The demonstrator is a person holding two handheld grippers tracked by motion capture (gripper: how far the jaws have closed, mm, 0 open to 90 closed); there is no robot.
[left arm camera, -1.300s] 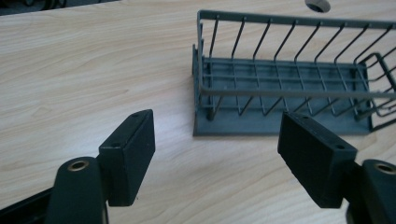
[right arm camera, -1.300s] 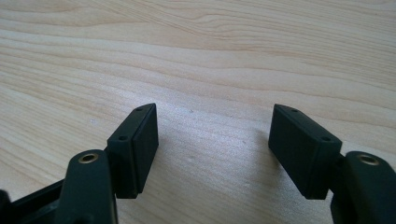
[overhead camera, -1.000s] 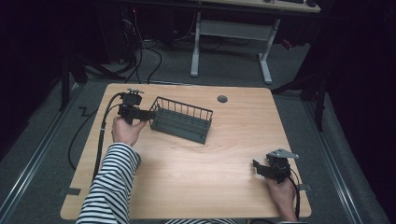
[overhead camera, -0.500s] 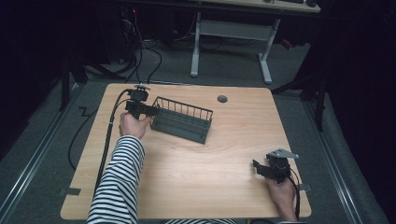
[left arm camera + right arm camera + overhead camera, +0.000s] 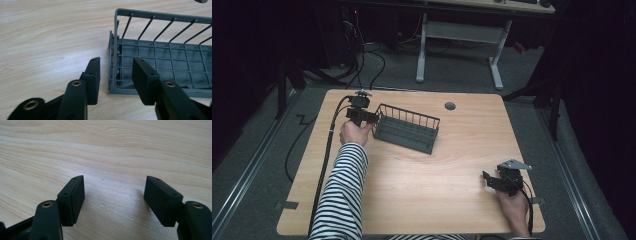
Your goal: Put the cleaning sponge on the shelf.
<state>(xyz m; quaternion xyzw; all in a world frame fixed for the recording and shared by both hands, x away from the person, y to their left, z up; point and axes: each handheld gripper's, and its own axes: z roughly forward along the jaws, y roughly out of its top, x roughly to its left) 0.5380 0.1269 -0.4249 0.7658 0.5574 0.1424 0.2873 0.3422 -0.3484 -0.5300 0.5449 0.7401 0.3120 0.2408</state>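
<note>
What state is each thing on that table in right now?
Grey wire basket: upright, empty, on the wooden table.
Left tool: jaws have just been closing, straddling the basket's end wall; pads not yet pressing on it.
Right tool: open, nothing between its jaws, low over bare wood.

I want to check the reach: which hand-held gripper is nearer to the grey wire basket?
Left. The left hand-held gripper straddles the end wall of the basket, jaws closing around it. The right hand-held gripper is far off, near the table's front right corner.
</note>
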